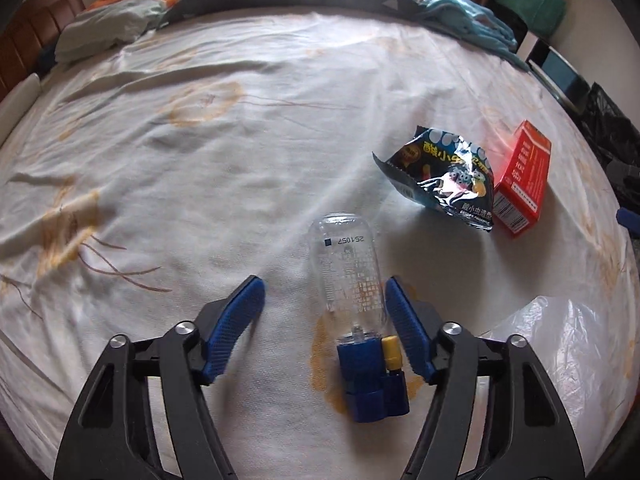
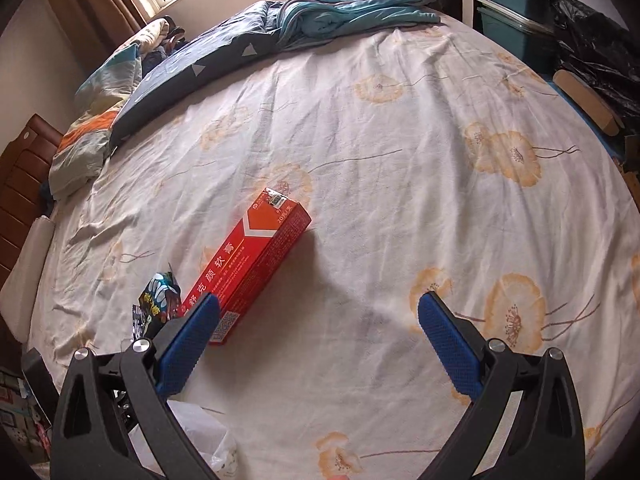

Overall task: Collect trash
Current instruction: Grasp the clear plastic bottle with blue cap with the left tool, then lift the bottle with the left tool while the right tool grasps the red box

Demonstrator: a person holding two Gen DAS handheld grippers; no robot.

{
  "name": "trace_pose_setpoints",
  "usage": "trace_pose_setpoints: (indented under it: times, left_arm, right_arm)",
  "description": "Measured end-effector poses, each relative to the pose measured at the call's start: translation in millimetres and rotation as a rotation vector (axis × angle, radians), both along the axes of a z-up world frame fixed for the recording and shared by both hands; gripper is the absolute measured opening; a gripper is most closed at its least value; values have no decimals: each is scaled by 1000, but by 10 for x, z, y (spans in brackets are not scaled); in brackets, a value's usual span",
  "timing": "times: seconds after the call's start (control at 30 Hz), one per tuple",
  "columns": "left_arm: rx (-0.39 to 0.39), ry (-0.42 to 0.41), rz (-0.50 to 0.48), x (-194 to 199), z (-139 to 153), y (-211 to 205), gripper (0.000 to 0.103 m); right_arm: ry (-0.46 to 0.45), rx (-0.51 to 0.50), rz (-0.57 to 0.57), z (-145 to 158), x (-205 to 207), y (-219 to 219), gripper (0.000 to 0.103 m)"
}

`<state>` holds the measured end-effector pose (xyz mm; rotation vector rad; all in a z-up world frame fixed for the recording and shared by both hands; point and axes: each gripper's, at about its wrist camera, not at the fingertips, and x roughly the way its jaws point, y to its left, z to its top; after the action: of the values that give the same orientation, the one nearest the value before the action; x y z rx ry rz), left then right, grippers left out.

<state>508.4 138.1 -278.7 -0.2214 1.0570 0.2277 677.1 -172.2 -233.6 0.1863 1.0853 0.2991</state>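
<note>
Trash lies on a flower-printed bedsheet (image 1: 224,152): a clear bottle (image 1: 352,276) with a blue cap sits between the wide-open left gripper (image 1: 324,292), perhaps touching one finger. Beyond lie a snack wrapper (image 1: 444,176) and red box (image 2: 256,256), beside the open, empty right gripper (image 2: 320,308); rumpled bedding (image 2: 352,4) farthest.

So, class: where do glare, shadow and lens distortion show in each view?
Left wrist view: glare flares pink on the red cardboard box, and the crumpled foil snack wrapper glints. Right wrist view: that box casts a soft shadow rightward. Both bend the floral bedsheet into a dome.
</note>
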Motion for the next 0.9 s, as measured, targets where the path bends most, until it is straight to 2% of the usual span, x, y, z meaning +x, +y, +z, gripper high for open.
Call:
trace_pose_setpoints:
  times: [0.07,0.1,0.2,0.33,0.53,0.6,0.63,0.7,0.73,0.9]
  left_arm:
    - [30,-15,-20,11,0,-16,39]
    - [28,-22,-24,8,20,-10,38]
    - [-18,-35,-18,-69,61,57,37]
    - [-63,-68,-13,-290,146,147,37]
    - [-62,-80,-42,-661,253,244,37]
    - [-58,-89,-36,-797,312,302,37]
    - [-55,-95,-36,-860,348,323,37]
    - [-35,-106,-36,-977,425,340,37]
    - [-24,-110,-39,-1031,464,340,37]
    - [-11,-147,-42,-1319,705,316,37]
  right_arm:
    - [18,10,-16,-52,102,132,98]
    - [24,11,-28,-76,144,194,98]
    - [39,-5,-57,-156,254,364,98]
    - [103,30,-92,-303,358,528,98]
    - [141,22,-109,-465,491,759,97]
    - [130,-18,-94,-471,517,824,80]
    - [129,-42,-84,-475,524,848,61]
    - [128,-56,-49,-469,535,863,58]
    - [133,-38,-25,-452,538,854,49]
    - [70,12,20,-10,418,617,44]
